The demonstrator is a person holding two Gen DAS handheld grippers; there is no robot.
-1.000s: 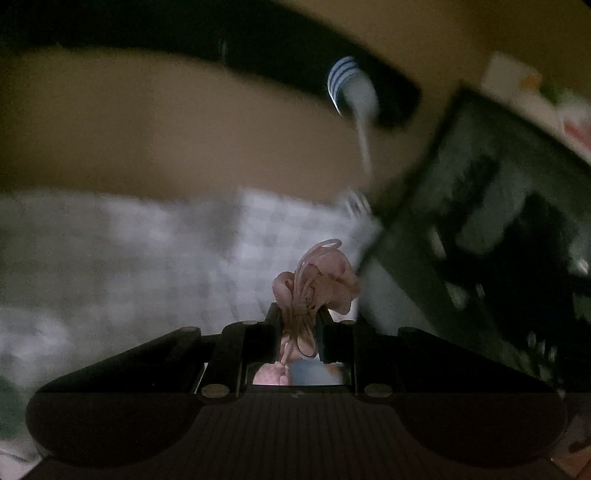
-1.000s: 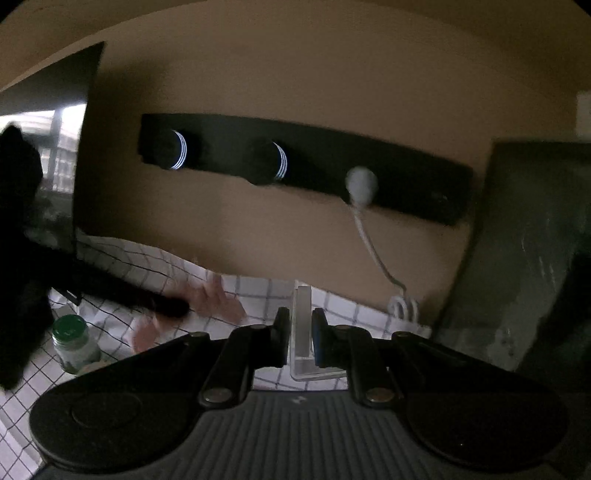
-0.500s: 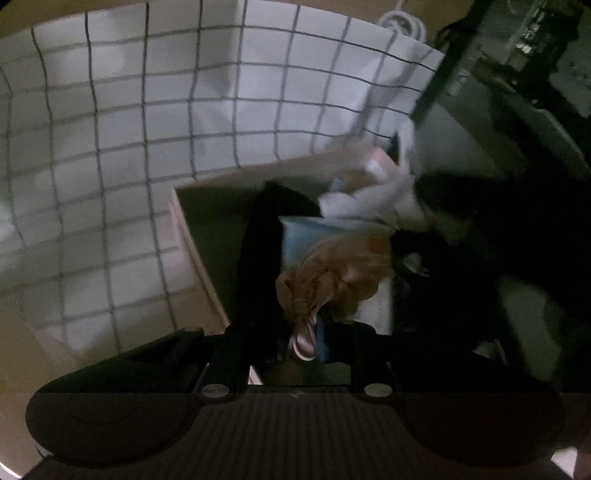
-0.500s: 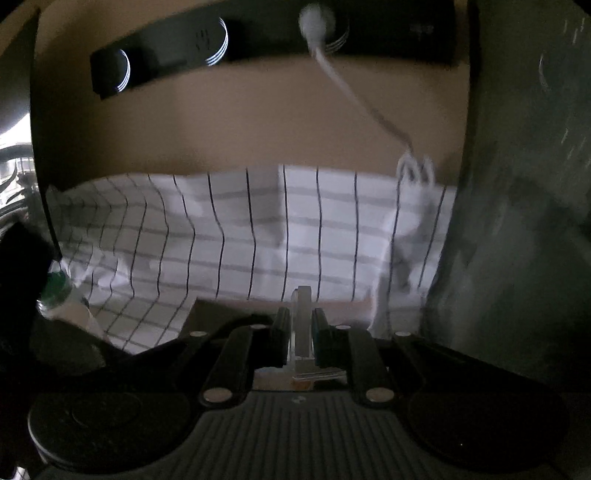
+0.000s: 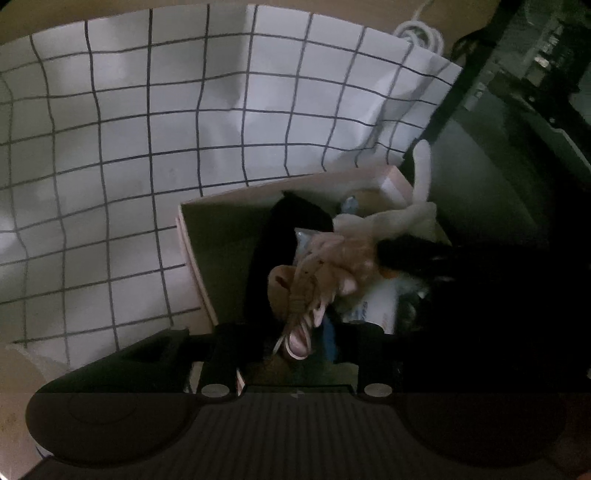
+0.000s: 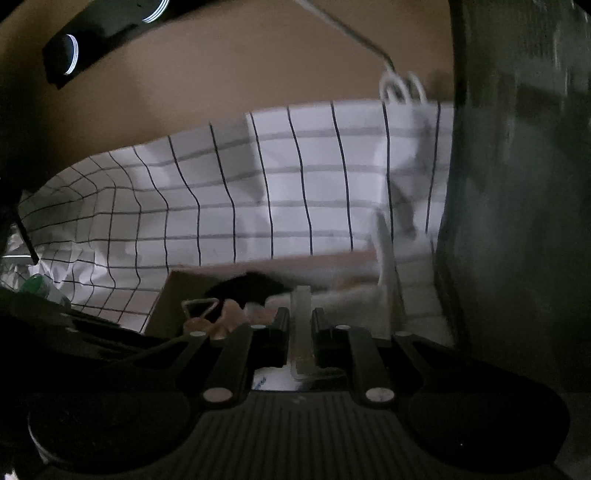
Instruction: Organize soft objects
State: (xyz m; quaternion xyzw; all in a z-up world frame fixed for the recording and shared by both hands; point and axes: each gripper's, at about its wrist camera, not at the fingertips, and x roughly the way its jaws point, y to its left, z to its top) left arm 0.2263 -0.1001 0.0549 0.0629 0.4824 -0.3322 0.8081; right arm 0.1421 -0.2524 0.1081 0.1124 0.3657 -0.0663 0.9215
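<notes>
A pinkish cardboard box (image 5: 192, 236) stands on the checked cloth and holds a black cloth (image 5: 291, 218), a white plush piece (image 5: 402, 218) and pale packets. Over the box, my left gripper (image 5: 299, 332) has its jaws opening. A pink knotted fabric bundle (image 5: 325, 258) lies loose between them, and neither pad presses on it. My right gripper (image 6: 301, 317) is shut on a thin clear plastic piece (image 6: 301, 299) at the box's near side. The right wrist view also shows the box (image 6: 173, 291) and the pink bundle (image 6: 229, 310), left of my fingers.
A white cloth with a black grid (image 5: 147, 129) covers the table. A coiled white cable (image 5: 421, 33) lies at its far edge. A dark glass-fronted unit (image 6: 517, 203) rises on the right. A black rail with knobs (image 6: 96, 33) hangs on the wall. A green-lidded jar (image 6: 37, 286) sits far left.
Both grippers have come down from facing the wall to the box. The left jaws have parted, and the pink bundle now rests loose over the box contents.
</notes>
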